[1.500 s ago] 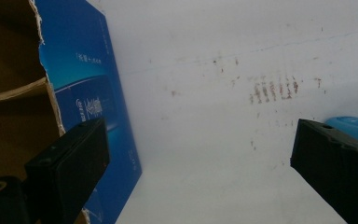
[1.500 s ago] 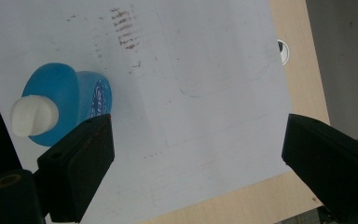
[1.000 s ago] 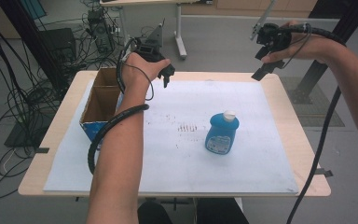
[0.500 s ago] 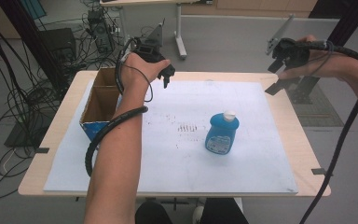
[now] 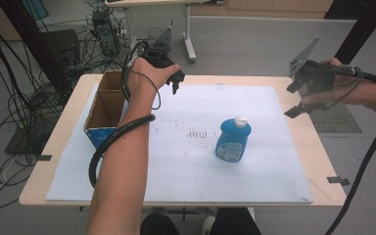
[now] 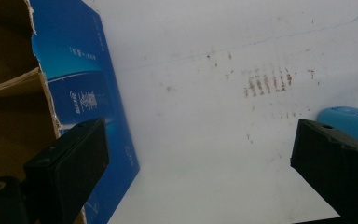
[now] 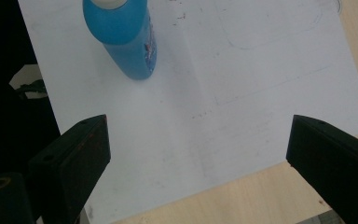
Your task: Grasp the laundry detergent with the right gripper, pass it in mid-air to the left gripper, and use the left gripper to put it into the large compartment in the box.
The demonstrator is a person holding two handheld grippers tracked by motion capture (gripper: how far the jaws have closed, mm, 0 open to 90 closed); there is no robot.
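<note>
Our right tool (image 5: 301, 95), jaws just widening and empty, nears the blue bottle (image 5: 233, 139). It looks smooth, rigid and light; we'd grip its waist. Left tool (image 5: 173, 81) hangs released.

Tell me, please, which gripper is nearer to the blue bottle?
Roughly equal; the right gripper looks marginally nearer, open above the table's right edge. The left gripper, open too, hangs by the cardboard box, beyond the blue bottle.

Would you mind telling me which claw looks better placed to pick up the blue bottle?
Probably the right claw: open, empty, with the blue bottle ahead in its view. The left claw, also open, hovers by the cardboard box.
</note>
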